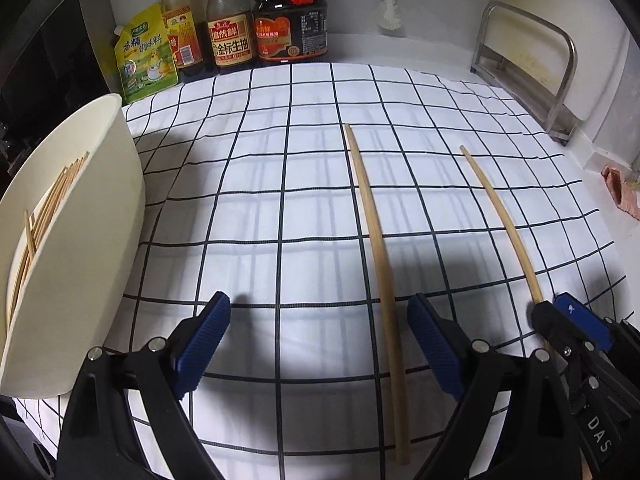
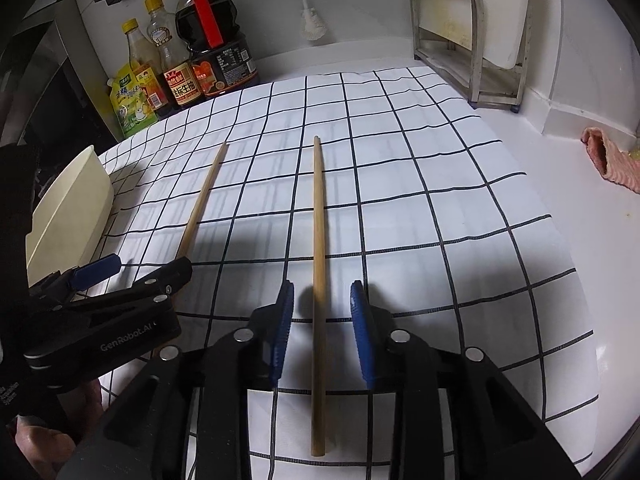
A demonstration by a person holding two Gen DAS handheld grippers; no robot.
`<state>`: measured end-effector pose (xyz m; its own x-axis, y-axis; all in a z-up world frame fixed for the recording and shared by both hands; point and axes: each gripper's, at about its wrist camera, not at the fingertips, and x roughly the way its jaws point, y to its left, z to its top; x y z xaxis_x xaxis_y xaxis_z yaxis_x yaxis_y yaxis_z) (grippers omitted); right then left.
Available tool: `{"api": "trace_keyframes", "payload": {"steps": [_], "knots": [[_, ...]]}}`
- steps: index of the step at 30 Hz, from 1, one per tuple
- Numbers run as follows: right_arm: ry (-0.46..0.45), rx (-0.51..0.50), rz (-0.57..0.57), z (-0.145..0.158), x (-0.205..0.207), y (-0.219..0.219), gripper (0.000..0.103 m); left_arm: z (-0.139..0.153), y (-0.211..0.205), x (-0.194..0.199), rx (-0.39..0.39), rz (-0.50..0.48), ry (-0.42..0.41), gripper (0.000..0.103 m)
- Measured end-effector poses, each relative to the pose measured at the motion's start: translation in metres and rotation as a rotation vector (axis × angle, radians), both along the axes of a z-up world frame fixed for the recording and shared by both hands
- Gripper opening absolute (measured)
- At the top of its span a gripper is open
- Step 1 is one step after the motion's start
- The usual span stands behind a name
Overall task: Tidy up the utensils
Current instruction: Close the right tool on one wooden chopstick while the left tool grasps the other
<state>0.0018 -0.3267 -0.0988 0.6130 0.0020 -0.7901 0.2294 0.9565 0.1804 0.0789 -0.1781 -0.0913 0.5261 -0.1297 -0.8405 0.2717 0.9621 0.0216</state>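
Two long wooden chopsticks lie on the checked cloth (image 1: 280, 184). The left chopstick (image 1: 376, 240) runs between the wide-apart fingers of my left gripper (image 1: 320, 340), close to its right pad and untouched; that gripper is open. The right chopstick (image 2: 319, 240) lies between the blue pads of my right gripper (image 2: 322, 320). A gap shows on each side of it, so that gripper is open too. In the left wrist view the right chopstick (image 1: 500, 220) ends at the right gripper (image 1: 554, 306). A cream container (image 1: 80, 220) at the left holds several thin sticks.
Sauce bottles (image 1: 228, 24) and a yellow pouch (image 1: 144, 56) line the back left wall. A metal rack (image 2: 472, 40) stands at the back right. A pink rag (image 2: 612, 160) lies on the white counter to the right. A white brush (image 2: 312, 24) hangs on the wall.
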Motion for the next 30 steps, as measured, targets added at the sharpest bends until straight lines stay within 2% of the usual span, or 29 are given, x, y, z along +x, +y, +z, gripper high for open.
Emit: {"api": "trace_keyframes", "payload": {"steps": [2,5,8,9,10,12,13,15,16,18,19,25,30], "knots": [[-0.001,-0.002,0.003,-0.001,0.000,0.000,0.029,-0.002,0.004,0.001,-0.024,0.019,0.012,0.092],[0.000,-0.023,0.009,-0.001,0.002,0.002,0.029,-0.002,0.003,0.000,-0.015,0.022,0.000,0.093],[0.002,-0.050,0.013,-0.002,0.003,0.006,0.029,-0.002,0.004,-0.001,-0.028,0.013,-0.003,0.088],[0.003,-0.059,0.015,-0.002,0.003,0.007,0.029,-0.001,0.003,-0.003,-0.028,0.003,-0.013,0.078],[0.005,-0.070,0.016,-0.003,0.003,0.008,0.029,0.001,0.002,-0.005,-0.028,-0.006,-0.018,0.073],[0.008,-0.091,0.019,-0.003,0.004,0.011,0.029,0.003,-0.002,-0.009,-0.031,-0.024,-0.021,0.054],[0.008,-0.097,0.020,-0.003,0.004,0.012,0.029,0.004,-0.003,-0.012,-0.032,-0.032,-0.023,0.050],[0.008,-0.116,0.025,-0.003,0.005,0.015,0.028,0.005,-0.005,-0.014,-0.039,-0.043,-0.021,0.034],[0.009,-0.122,0.027,-0.004,0.005,0.016,0.028,0.006,-0.005,-0.015,-0.045,-0.050,-0.019,0.028],[0.014,-0.131,0.031,-0.003,0.005,0.017,0.009,0.007,-0.007,-0.018,-0.052,-0.065,-0.012,0.008],[0.013,-0.120,0.032,-0.004,0.005,0.016,0.006,0.007,-0.007,-0.018,-0.056,-0.068,-0.007,0.008],[0.000,-0.055,0.034,-0.002,0.003,0.014,0.006,0.009,0.004,-0.022,-0.111,-0.063,0.030,0.007],[-0.045,-0.021,0.039,0.013,-0.004,0.018,0.006,0.022,0.018,-0.031,-0.137,-0.065,0.019,0.007]]}}
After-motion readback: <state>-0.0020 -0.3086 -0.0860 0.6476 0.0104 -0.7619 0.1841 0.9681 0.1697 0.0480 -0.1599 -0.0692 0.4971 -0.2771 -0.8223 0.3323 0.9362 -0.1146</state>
